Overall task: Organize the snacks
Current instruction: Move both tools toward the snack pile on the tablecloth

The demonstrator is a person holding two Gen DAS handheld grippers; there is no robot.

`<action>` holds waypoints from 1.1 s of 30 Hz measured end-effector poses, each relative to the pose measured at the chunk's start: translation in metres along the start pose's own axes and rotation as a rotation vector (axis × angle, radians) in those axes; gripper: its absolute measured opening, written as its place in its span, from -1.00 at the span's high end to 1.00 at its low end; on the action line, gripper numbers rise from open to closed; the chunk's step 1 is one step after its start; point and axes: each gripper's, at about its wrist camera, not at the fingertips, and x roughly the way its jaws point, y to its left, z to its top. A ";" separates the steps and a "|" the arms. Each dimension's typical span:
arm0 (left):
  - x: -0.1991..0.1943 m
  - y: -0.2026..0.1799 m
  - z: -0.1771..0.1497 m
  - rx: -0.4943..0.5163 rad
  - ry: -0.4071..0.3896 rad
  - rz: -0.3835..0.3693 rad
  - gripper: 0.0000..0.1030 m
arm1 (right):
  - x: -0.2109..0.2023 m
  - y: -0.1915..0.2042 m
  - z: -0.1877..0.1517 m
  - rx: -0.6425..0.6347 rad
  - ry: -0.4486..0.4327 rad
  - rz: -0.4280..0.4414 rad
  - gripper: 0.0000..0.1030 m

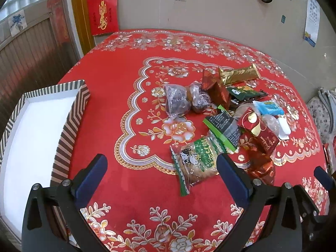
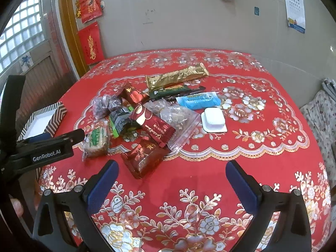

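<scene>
A pile of snack packets lies on the red floral tablecloth (image 1: pixel 134 67). It holds a green cow-print packet (image 1: pixel 195 159), dark red packets (image 1: pixel 259 130), a gold bar (image 1: pixel 239 75), a blue packet (image 1: pixel 268 106) and clear bags of dark fruit (image 1: pixel 176 100). A striped box with a white inside (image 1: pixel 40 126) stands at the left. My left gripper (image 1: pixel 161 168) is open and empty, hovering just before the cow-print packet. My right gripper (image 2: pixel 171 174) is open and empty, just before a dark red packet (image 2: pixel 145 157). The gold bar (image 2: pixel 178 76) and blue packet (image 2: pixel 198 100) lie farther back.
A white sealed cup (image 2: pixel 214 119) sits to the right of the pile. The left gripper's body (image 2: pixel 42 147) shows at the left of the right wrist view. A wall with red hangings (image 1: pixel 103 10) stands behind the table. A cushioned seat (image 2: pixel 321 113) is to the right.
</scene>
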 end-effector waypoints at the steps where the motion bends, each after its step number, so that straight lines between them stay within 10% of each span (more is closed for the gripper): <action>1: 0.003 0.000 0.000 -0.001 0.007 0.004 -1.00 | 0.000 0.000 0.000 0.000 0.001 0.001 -0.99; 33: 0.048 -0.026 0.019 0.002 0.101 0.013 -1.00 | 0.045 0.009 -0.001 0.044 0.096 0.113 -0.99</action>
